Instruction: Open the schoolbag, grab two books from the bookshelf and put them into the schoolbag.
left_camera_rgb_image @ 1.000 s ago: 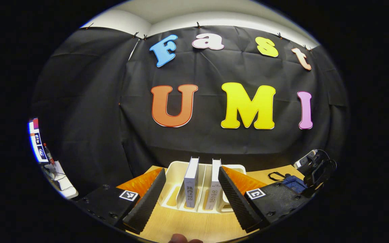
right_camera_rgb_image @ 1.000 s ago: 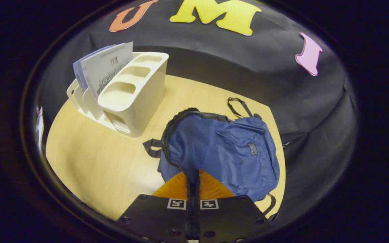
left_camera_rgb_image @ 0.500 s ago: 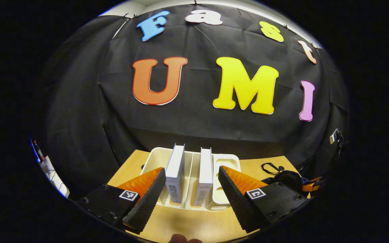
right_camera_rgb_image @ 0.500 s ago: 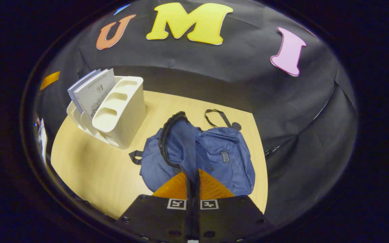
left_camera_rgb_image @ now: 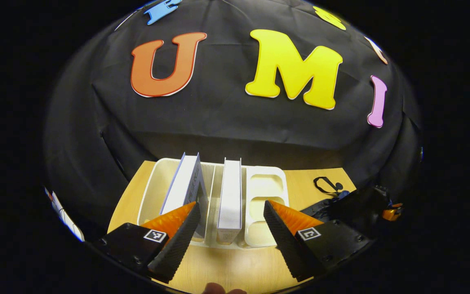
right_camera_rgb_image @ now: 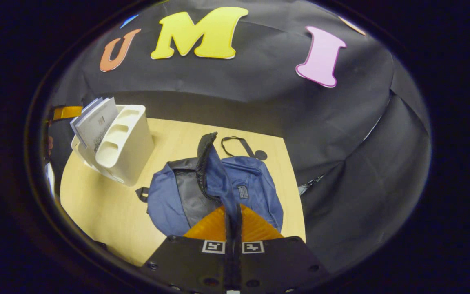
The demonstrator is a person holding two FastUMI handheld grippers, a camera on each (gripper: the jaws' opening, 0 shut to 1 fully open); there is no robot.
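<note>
Schoolbag: blue fabric, soft and slack, lying on the light wood bench just beside the bookshelf; a small dark label patch on its front, black straps at its left edge and a black loop behind its top. Its zipper is undone along the left side; the front flap stands lifted, black zipper teeth running up its edge, and the grey lining of the main compartment shows beneath. Right tongs: orange-backed fingers pressed together with a fold of the flap pinched between them, holding it up. Bookshelf: cream plastic organiser with upright dividers and oval cut-outs, standing on the bench near the black cloth wall; in the right gripper view it sits at the bench's far left corner. Books: two, both upright in the bookshelf's slots. Left book, pale cover, leaning slightly left; right book, white, standing straight in the next slot. Left tongs: spread wide, holding nothing, black ribbed pads facing inward, poised above the bench in front of the bookshelf, with the right book between the fingers' line and the left book just behind the left finger.
</note>
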